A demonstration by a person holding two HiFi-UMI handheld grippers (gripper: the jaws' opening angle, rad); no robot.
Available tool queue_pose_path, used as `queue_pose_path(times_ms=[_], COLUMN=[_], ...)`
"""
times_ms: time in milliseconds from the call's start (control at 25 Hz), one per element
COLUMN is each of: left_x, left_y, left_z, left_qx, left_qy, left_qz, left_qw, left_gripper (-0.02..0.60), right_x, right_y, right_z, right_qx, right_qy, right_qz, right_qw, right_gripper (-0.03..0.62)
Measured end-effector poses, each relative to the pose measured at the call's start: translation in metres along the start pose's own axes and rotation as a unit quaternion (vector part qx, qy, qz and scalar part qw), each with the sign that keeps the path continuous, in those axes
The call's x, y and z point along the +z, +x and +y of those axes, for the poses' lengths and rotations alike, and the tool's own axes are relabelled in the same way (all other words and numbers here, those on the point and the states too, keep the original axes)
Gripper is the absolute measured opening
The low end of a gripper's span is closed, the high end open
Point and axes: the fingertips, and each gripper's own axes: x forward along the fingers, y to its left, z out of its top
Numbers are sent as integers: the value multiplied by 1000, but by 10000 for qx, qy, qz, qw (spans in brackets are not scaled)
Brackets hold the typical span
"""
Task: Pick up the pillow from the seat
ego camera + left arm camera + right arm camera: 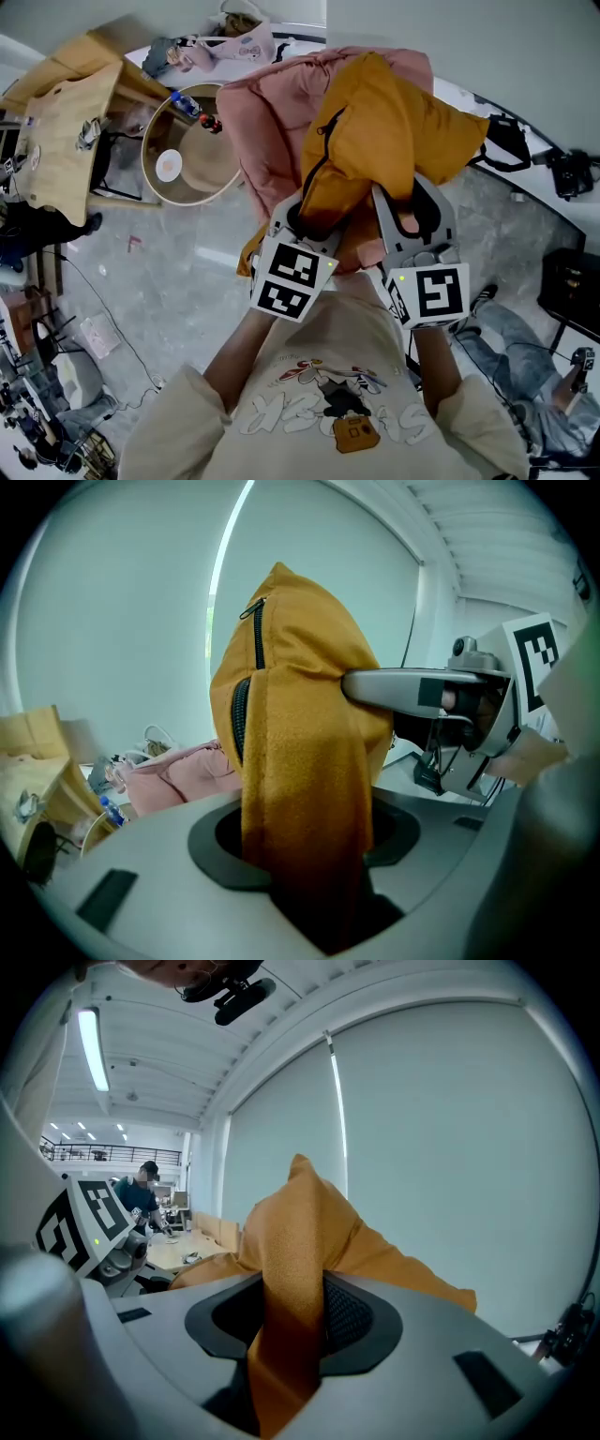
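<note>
Mustard pillow [384, 131] held above the pink seat [267, 122]
Left gripper [305, 841] and right gripper [286, 1326] each clench a thin fabric fold; either fold may slip out, dropping the pillow

Left arm [234, 354] and right arm [437, 367] reach forward side by side — left gripper [308, 218] and right gripper [408, 202] each pinch the pillow [380, 141].

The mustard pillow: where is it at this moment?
In the head view the mustard pillow is at the centre, gripped at its near edge by the left gripper and the right gripper, over the pink seat.
</note>
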Motion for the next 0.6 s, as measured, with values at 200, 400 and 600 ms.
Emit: queue_pose_path(times_ms=[200,400,600], left_x=[20,34,46], left_y=[-19,-35,-45], left_z=[-12,-19,-34], left_qx=[257,499,667], left_qy=[176,328,328], left_qz=[-227,-371,-534], left_qw=[9993,9975,9958], left_gripper=[226,232,232], right_x=[26,42,56], right_y=[-21,-35,-54], right_z=[1,2,-2], right_qx=[93,208,259], right_qy=[-67,-52,-141], right_qz=[-279,-530,-728], right_qw=[9995,9984,9969], right_gripper=[175,175,175])
